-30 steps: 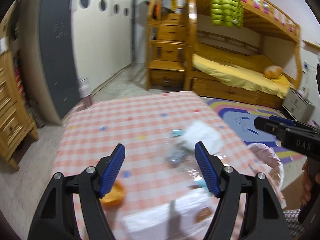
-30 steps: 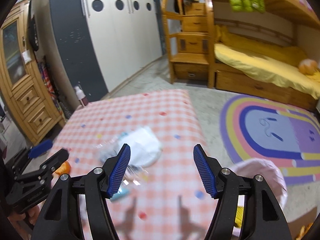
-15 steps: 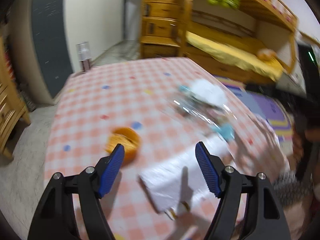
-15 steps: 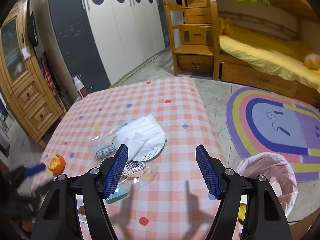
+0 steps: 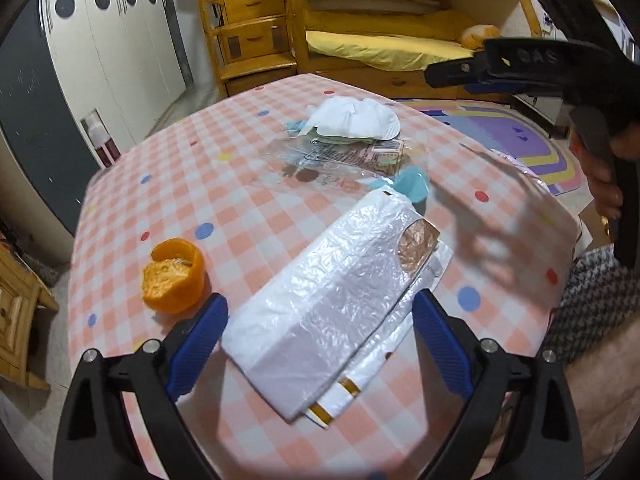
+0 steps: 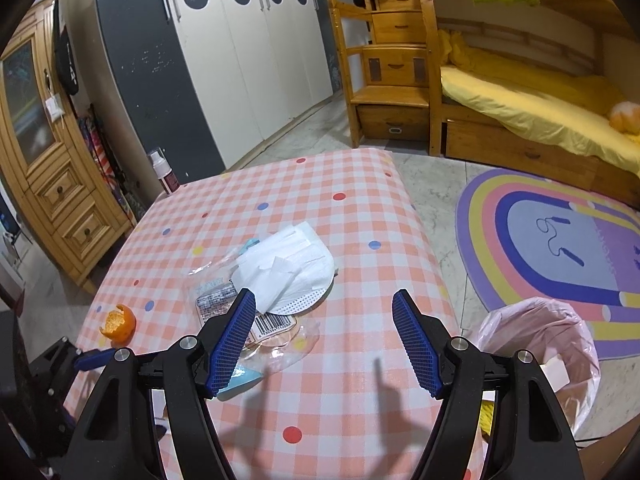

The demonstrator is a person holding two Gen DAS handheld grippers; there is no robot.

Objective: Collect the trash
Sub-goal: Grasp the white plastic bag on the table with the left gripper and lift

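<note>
Blue scrap half under wrapper

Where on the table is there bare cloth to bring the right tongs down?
Bare checked cloth lies right of the white mask, along the table edge nearest the pink-lined bin, and at the far end. Crowded: clear wrapper, white plastic bag, orange peel.

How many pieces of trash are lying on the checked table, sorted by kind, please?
Orange peel: 1
White plastic bag: 1
Clear plastic wrapper: 1
White paper wad: 1
Light blue scraps: 2, the second by the wad
Total: 6
</note>
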